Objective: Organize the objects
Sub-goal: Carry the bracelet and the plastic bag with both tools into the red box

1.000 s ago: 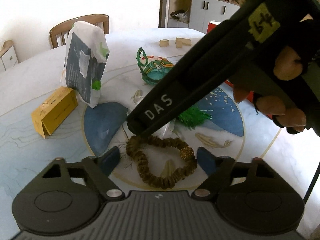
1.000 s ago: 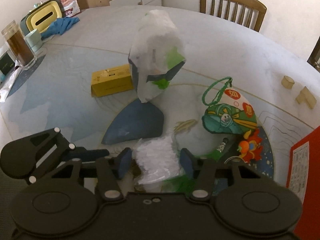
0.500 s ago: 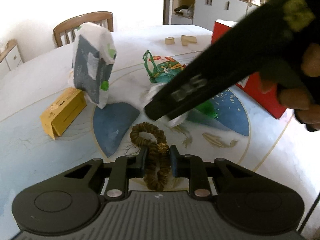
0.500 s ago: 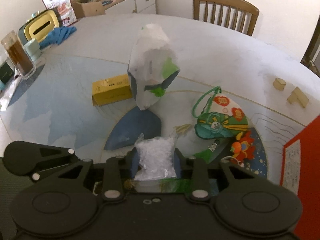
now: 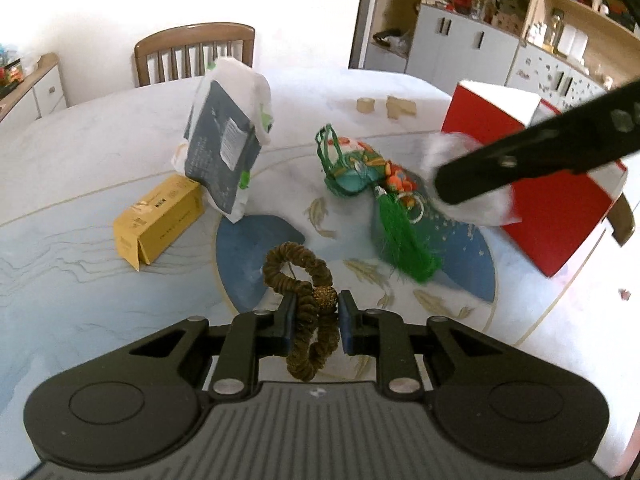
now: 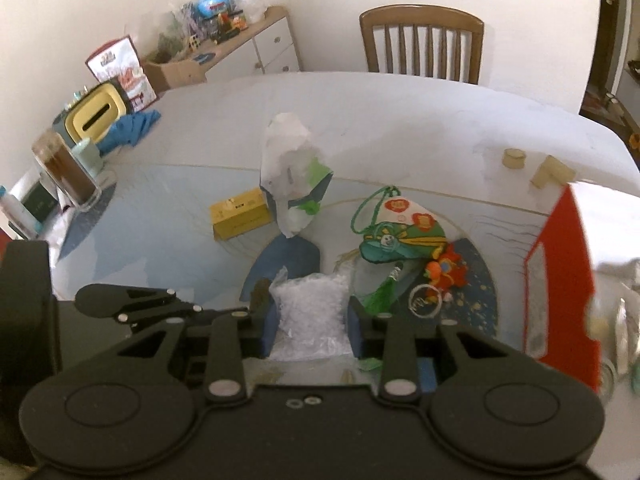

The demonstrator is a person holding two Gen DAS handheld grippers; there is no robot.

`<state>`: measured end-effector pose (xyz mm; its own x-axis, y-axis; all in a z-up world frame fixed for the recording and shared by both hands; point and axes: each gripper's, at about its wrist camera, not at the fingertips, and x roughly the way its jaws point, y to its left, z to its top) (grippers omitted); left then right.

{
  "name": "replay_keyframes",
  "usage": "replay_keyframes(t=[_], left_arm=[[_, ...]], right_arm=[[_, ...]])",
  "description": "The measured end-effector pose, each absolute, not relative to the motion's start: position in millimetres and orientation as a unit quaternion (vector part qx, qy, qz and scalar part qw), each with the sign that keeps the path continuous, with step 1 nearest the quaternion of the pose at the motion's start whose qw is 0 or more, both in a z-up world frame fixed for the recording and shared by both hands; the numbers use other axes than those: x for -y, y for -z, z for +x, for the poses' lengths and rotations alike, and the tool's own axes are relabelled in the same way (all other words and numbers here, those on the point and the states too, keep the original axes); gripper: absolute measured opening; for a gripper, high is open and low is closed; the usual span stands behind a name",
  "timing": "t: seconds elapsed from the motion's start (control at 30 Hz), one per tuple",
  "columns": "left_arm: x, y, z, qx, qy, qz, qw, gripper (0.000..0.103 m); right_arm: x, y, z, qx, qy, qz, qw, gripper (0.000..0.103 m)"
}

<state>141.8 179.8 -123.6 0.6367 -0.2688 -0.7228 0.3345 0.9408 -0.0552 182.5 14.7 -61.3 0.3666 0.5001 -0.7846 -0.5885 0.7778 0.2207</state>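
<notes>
- Yellow carton [image 5: 160,218]: lies on the surface, ahead and to the left of the left gripper [image 5: 313,322], its long axis running away and to the right.
- Standing pouch [image 5: 226,140]: upright just behind the carton, farther ahead of the same gripper.
- Left gripper: fingers drawn in, pinching a brown hair tie [image 5: 304,304] lifted off the surface; the loop hangs between the pads, long axis roughly along the fingers.
- Green tasselled pendant [image 5: 376,192]: ahead and right of the left gripper, on the surface, tassel trailing toward the camera.
- Right gripper [image 6: 310,320]: closed on a crumpled clear plastic bag [image 6: 310,314], carried clear of the surface.
- Red box [image 5: 532,176]: far right, just beside the right gripper and nearer it than the left; judged the likely drop point, so the right load goes first.
</notes>
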Motion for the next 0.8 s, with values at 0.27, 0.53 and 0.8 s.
replay_keyframes(t=[0.27,0.53,0.8], left_arm=[[-175,96,135,-0.372,0.181,0.028,0.91,0.021],[-157,77,135,-0.36,0.193,0.026,0.912,0.021],[-118,51,138,-0.345,0.219,0.044,0.912,0.021]], right_arm=[[31,35,170,-0.445,-0.309,-0.015,0.84,0.033],[79,14,169,-0.425,-0.281,0.004,0.861,0.033],[123,5,177,-0.41,-0.252,0.009,0.877,0.033]])
